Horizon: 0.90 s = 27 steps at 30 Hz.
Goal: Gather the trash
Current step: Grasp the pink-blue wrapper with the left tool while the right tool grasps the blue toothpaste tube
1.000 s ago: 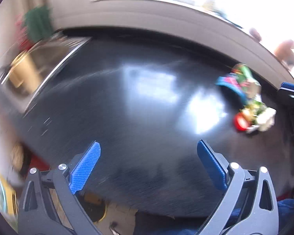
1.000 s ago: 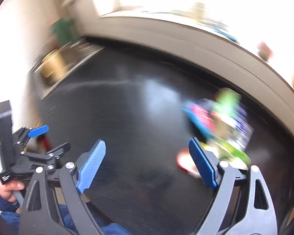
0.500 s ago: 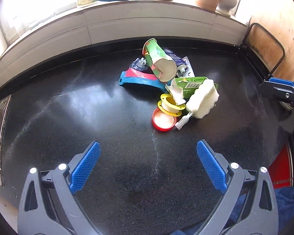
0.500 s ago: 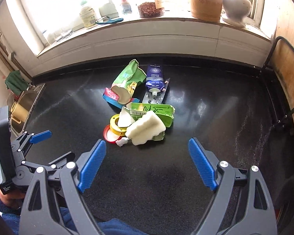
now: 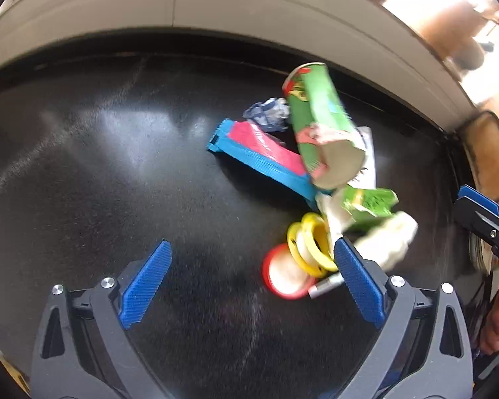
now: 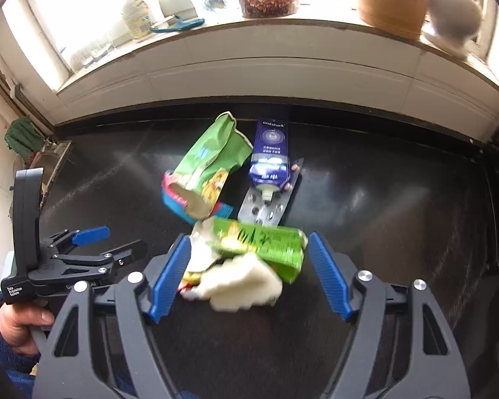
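On black counter (image 6: 382, 199): green carton (image 6: 262, 242) lying flat, long axis left-right.

Black countertop (image 6: 382, 199) — trash pile (image 6: 236, 219) heaped directly on it.

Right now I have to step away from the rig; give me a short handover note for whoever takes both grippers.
Right gripper: jaws closing around the green carton and white foam piece; pads not yet pressing.
Left gripper: open, empty, beside the red lid and yellow rings.
Green snack bag, blue pouch and blister pack lie behind on the black counter.
Done: nothing collected. Left: the whole pile.
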Each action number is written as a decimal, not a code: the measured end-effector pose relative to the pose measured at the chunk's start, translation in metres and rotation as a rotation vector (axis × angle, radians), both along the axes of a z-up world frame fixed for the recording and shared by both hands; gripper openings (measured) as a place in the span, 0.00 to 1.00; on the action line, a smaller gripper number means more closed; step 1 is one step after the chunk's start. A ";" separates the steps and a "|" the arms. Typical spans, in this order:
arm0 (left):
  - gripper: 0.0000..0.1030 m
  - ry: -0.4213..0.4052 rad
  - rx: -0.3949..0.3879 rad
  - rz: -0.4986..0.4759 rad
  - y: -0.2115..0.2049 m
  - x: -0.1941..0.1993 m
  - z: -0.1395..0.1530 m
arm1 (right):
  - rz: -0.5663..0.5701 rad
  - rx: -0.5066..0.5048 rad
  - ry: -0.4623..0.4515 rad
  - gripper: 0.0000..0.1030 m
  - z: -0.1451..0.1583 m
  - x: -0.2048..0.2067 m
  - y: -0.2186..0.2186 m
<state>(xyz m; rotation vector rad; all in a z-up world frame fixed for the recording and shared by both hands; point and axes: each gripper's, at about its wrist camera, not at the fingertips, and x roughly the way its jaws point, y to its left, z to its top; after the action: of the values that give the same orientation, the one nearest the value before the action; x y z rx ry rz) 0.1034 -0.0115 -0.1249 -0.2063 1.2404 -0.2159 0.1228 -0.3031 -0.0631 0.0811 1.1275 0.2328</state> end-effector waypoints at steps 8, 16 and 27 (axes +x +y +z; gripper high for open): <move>0.92 0.106 -0.128 0.136 0.008 0.055 -0.042 | 0.040 -0.025 0.096 0.63 -0.059 0.091 0.007; 0.64 0.062 -0.152 0.087 -0.018 0.080 -0.046 | 0.070 -0.030 0.187 0.57 -0.106 0.147 0.013; 0.14 0.041 -0.114 0.052 -0.021 0.067 -0.025 | 0.050 0.002 0.097 0.14 -0.084 0.138 0.010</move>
<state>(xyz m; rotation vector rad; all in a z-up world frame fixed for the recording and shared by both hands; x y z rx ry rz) 0.1702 -0.0323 -0.1502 -0.3424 1.2631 -0.2387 0.2607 -0.2930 -0.1475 0.0671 1.2268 0.2769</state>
